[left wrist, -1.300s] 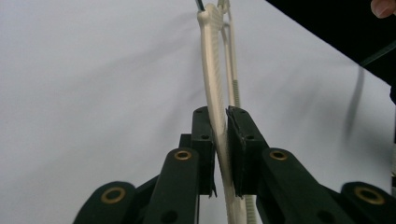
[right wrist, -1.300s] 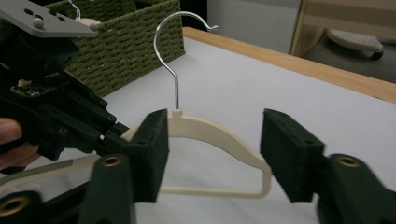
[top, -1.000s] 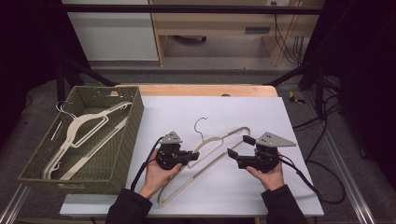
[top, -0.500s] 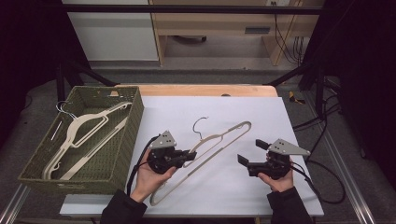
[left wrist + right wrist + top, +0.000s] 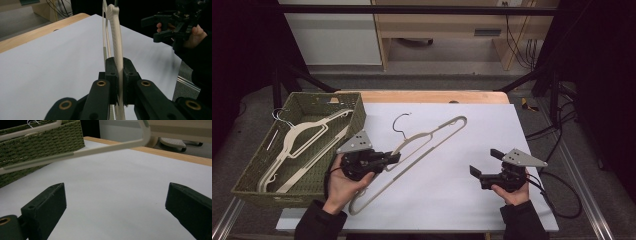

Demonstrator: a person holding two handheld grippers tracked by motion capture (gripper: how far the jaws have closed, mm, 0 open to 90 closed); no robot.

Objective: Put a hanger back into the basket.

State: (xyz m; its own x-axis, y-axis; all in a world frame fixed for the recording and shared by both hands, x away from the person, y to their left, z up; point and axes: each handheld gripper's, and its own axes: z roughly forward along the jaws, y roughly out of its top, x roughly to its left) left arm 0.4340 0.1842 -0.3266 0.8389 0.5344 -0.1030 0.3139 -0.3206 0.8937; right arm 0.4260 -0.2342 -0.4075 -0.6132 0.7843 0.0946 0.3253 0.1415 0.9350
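Observation:
A cream plastic hanger (image 5: 432,137) with a dark wire hook hangs tilted over the white table (image 5: 462,200), its hook end toward the back. My left gripper (image 5: 394,159) is shut on the hanger's lower arm; in the left gripper view the pads (image 5: 111,68) squeeze the ribbed bar of the hanger (image 5: 117,37). My right gripper (image 5: 485,162) sits at the table's right front, apart from the hanger, and its jaws have just been opening with nothing between them. In the right gripper view the gripper (image 5: 115,202) stands wide open, with the hanger (image 5: 75,153) crossing above.
A green woven basket (image 5: 357,112) stands at the left of the table and holds more cream hangers (image 5: 302,135); it is the basket (image 5: 50,140) seen in the right gripper view. Cables trail off the table's right side. The other gripper (image 5: 160,27) shows far off in the left gripper view.
The right gripper has let go of the hanger's end and drawn back to the right. The left gripper has carried the hanger up and to the left, toward the basket.

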